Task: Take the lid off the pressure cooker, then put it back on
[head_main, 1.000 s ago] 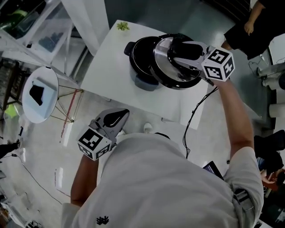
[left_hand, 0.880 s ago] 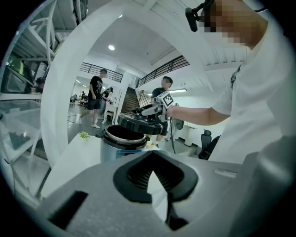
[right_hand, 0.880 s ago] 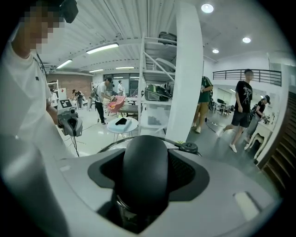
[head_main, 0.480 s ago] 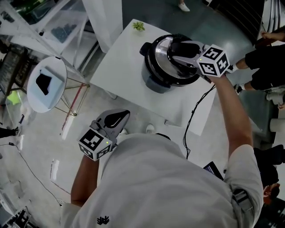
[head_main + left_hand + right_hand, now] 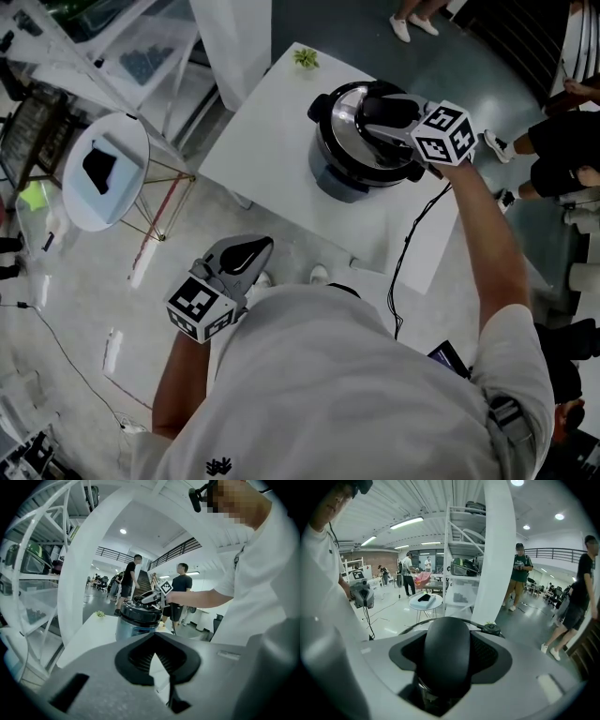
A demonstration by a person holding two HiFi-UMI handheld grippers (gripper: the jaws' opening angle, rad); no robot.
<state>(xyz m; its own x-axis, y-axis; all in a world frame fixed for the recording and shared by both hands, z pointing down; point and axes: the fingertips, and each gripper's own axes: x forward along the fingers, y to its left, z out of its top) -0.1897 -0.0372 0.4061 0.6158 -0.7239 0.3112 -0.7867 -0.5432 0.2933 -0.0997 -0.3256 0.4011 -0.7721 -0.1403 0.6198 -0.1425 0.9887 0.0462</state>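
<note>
Whereas one second ago the round shiny steel lid point(image 5: 343, 124) hung shifted to the side of the pot, with the dark inside of the pot open to see, it now covers the round dark grey pot point(image 5: 339, 180) of the pressure cooker and is centred over its rim. The right gripper point(image 5: 382, 111) has carried it there. Its jaws are closed around the rounded black handle point(image 5: 386, 105) on top of the lid, and in the right gripper view this handle fills the space between the pads. The pot stands at the far part of the white square table point(image 5: 267, 141).

The left gripper point(image 5: 249, 251) is held low, near the person's body and well apart from the table. Its jaws are together with nothing between them.

I judge that taking off is done and putting back is almost finished. From these views I cannot tell if the lid sits fully on the rim or needs a turn to lock. Letting go too early could leave it tilted.
</note>
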